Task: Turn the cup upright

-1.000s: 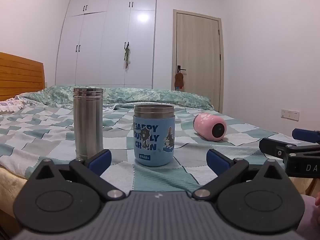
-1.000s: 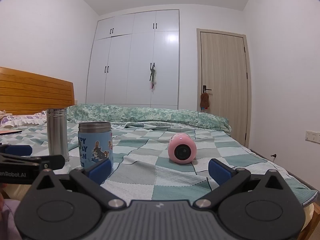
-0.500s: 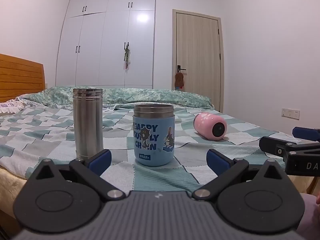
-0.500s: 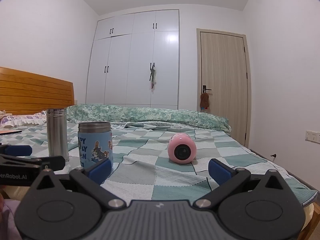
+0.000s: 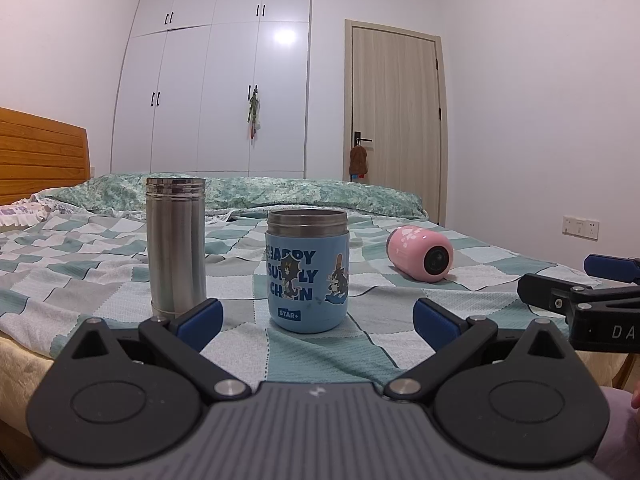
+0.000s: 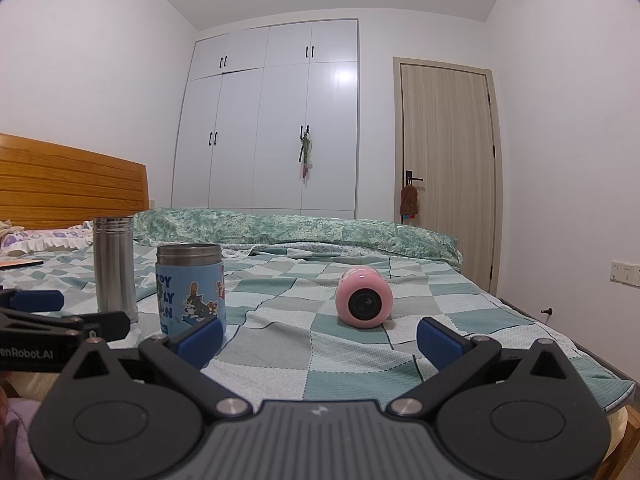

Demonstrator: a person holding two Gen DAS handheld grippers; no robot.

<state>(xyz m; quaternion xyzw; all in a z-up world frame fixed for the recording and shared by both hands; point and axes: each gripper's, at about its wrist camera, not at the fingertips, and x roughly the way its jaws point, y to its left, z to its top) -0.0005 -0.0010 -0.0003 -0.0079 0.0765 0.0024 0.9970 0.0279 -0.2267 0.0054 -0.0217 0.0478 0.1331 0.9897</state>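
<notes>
A pink cup [image 5: 420,255] lies on its side on the checked bedspread, its dark end turned toward me; it also shows in the right wrist view [image 6: 363,298]. A blue cartoon-print cup [image 5: 307,270] [image 6: 190,286] and a tall steel cup [image 5: 176,246] [image 6: 114,268] stand upright to its left. My left gripper [image 5: 316,322] is open and empty, just short of the blue cup. My right gripper [image 6: 320,340] is open and empty, facing the pink cup from a short way off.
The bed's near edge [image 5: 24,344] runs just under both grippers, its right edge [image 6: 560,344] close to the pink cup. A wooden headboard [image 6: 72,188] is at left, a rolled quilt [image 6: 300,232] at the back. Each gripper shows at the other view's side [image 5: 584,300].
</notes>
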